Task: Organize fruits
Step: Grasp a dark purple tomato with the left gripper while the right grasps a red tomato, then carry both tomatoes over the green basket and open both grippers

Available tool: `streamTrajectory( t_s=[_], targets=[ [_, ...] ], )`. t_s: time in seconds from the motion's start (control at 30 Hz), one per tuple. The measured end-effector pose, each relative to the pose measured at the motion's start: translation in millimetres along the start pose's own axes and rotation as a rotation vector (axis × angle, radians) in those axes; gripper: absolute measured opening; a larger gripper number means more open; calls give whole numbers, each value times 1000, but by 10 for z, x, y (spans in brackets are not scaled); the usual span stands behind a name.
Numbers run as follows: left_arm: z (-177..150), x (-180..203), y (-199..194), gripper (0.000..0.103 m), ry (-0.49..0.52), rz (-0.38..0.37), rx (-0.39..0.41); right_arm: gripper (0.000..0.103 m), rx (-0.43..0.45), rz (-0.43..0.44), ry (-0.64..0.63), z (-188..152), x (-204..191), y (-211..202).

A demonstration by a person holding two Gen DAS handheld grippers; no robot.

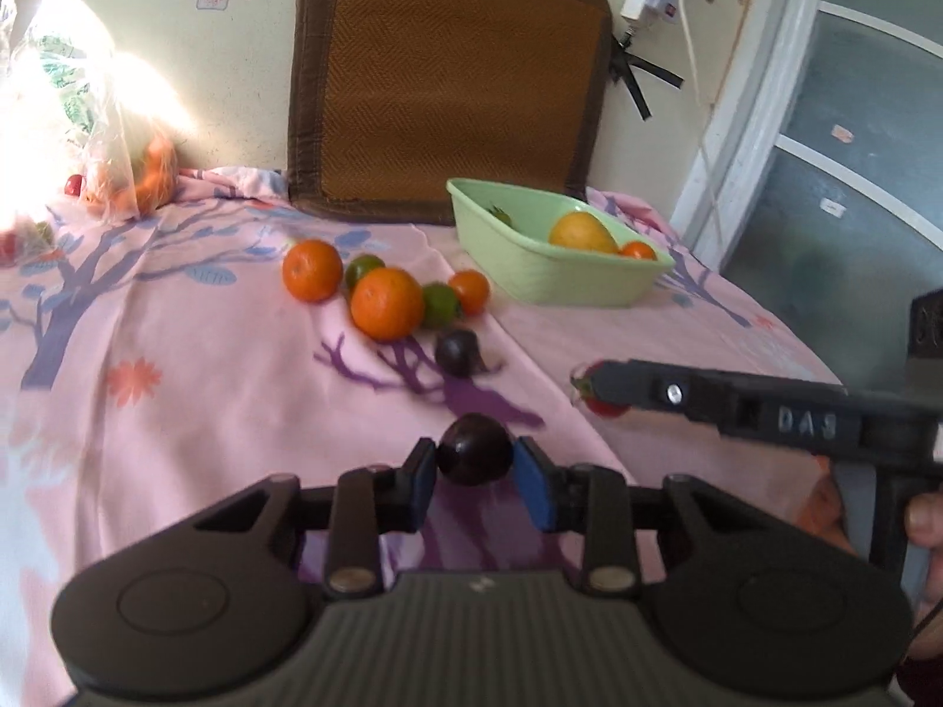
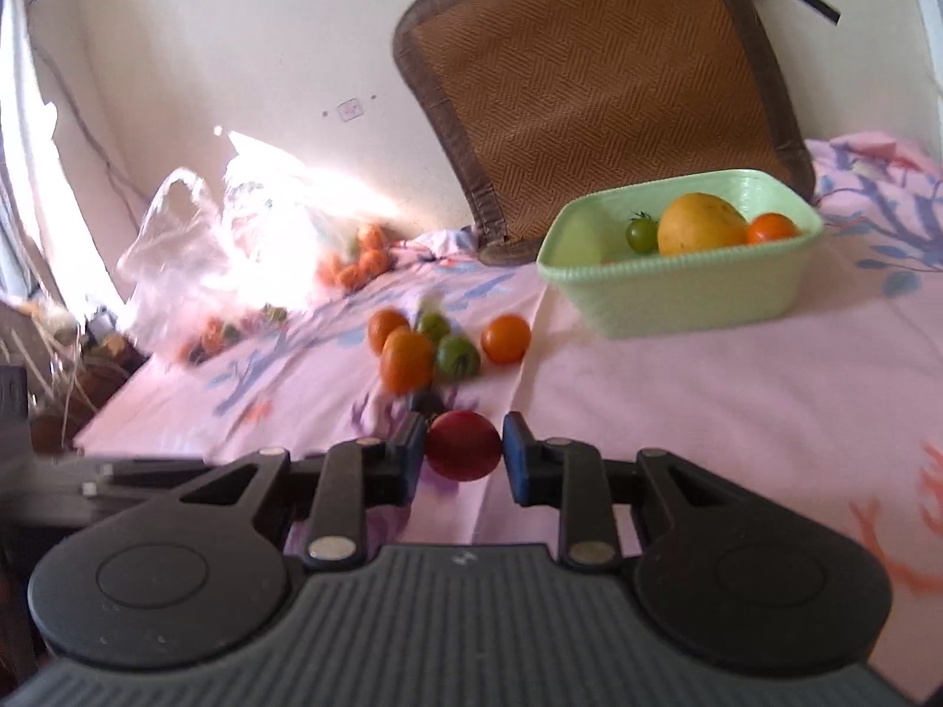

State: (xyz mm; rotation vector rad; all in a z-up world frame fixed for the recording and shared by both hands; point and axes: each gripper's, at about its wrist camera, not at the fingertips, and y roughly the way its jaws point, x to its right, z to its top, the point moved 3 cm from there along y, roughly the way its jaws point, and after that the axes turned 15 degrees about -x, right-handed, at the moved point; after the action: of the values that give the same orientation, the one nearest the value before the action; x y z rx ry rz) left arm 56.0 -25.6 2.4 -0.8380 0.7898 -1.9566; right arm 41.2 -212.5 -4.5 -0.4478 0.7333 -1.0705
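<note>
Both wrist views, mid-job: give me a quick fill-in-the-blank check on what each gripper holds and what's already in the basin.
1. The left gripper is shut on a dark ____ fruit.
2. The right gripper is shut on a ____ fruit.
3. The largest fruit in the green basin is ____ in colour.
4. The loose oranges lie on a ____ floral cloth.

Missing words: purple; red; yellow; pink

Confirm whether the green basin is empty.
No: the green basin holds a yellow fruit, a small green one and an orange one.
</note>
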Motion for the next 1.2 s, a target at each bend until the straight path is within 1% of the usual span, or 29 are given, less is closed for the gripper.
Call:
streamTrajectory(
  t_s=[0.1, 0.17, 0.27, 0.3, 0.37, 0.47, 0.53, 0.67, 0.77, 0.9, 0.97, 1.0, 1.2],
  targets=[
    [-162, 100, -20, 30, 37, 31, 4, 31, -12, -65, -47, -292, -95, -67],
    [-212, 126, 7, 32, 41, 54, 5, 33, -8, -85, -61, -379, -128, -59],
    [-244, 149, 6, 32, 46, 74, 29, 35, -7, -124, -90, -387, -176, -24],
    [-254, 159, 0, 34, 49, 84, 35, 39, -3, -128, -101, -385, -197, -11],
    [-277, 171, -11, 37, 52, 102, 46, 41, -3, -137, -120, -387, -218, 2],
    [-284, 176, -27, 41, 50, 113, 55, 42, 2, -152, -146, -396, -254, 15],
    [-273, 182, -17, 41, 52, 121, 54, 42, 4, -164, -154, -408, -268, 22],
    [-251, 185, 18, 41, 50, 134, 48, 42, 1, -177, -155, -415, -265, 30],
    [-252, 220, 39, 41, 60, 161, 47, 42, -10, -179, -136, -414, -253, 43],
    [-238, 236, 55, 37, 48, 173, 48, 42, -17, -173, -125, -412, -234, 55],
    [-233, 240, 61, 35, 45, 177, 49, 40, -16, -179, -130, -413, -233, 52],
    [-236, 247, 64, 33, 48, 180, 50, 38, -13, -182, -133, -416, -237, 49],
    [-247, 251, 64, 31, 54, 188, 56, 32, -12, -193, -132, -424, -250, 46]
  ],
)
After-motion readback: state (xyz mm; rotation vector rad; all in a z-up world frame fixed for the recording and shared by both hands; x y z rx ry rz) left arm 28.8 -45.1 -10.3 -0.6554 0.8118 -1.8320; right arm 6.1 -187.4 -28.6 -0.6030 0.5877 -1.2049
